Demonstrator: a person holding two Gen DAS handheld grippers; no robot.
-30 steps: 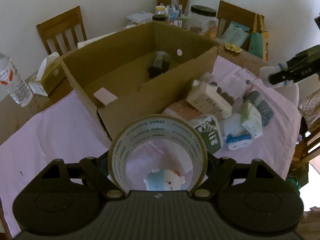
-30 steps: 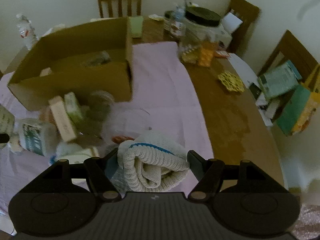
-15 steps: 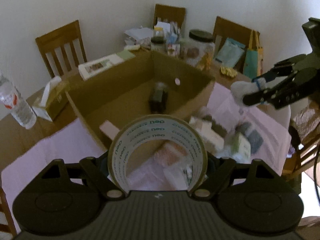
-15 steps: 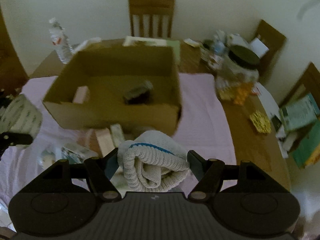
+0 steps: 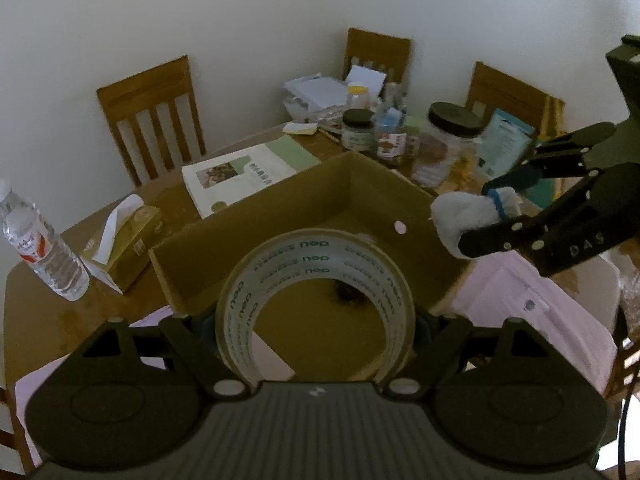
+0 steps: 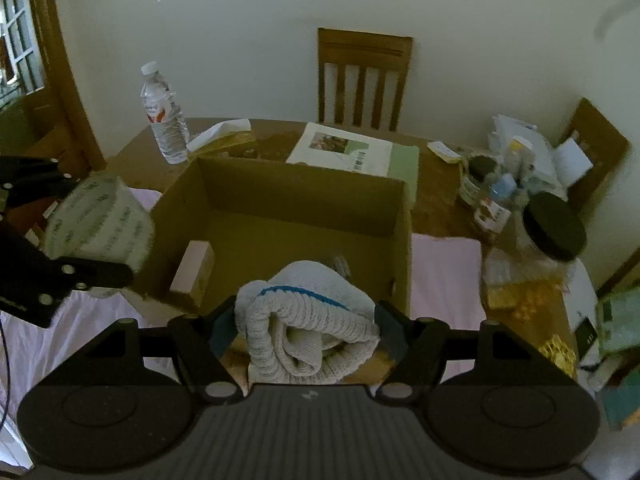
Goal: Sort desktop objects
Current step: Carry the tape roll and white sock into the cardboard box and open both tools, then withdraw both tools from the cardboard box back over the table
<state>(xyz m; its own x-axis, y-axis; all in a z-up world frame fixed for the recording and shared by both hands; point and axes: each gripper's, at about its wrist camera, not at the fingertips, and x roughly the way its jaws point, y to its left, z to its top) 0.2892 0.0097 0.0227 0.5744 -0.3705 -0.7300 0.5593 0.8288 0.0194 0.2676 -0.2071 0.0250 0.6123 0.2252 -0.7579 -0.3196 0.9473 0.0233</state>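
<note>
My left gripper (image 5: 316,320) is shut on a roll of clear packing tape (image 5: 256,280), held above the near-left side of the open cardboard box (image 5: 360,176). The tape also shows in the right wrist view (image 6: 100,224). My right gripper (image 6: 304,332) is shut on a rolled white knit cloth with a blue stripe (image 6: 308,320), held over the box's (image 6: 304,192) near wall. The cloth shows in the left wrist view (image 5: 464,216) at the box's right edge. A pink carton (image 6: 192,268) and a dark item (image 5: 348,296) lie inside the box.
The box stands on a pink cloth (image 6: 444,272) on a brown table. A water bottle (image 6: 164,116), a tissue box (image 5: 124,240) and a magazine (image 6: 344,152) lie behind it. Jars (image 6: 552,236) and clutter fill the right side. Wooden chairs (image 6: 364,80) surround the table.
Both grippers have risen and moved toward the box with their loads. The tape and the cloth now hang over the box instead of over the pile of objects on the pink cloth.
</note>
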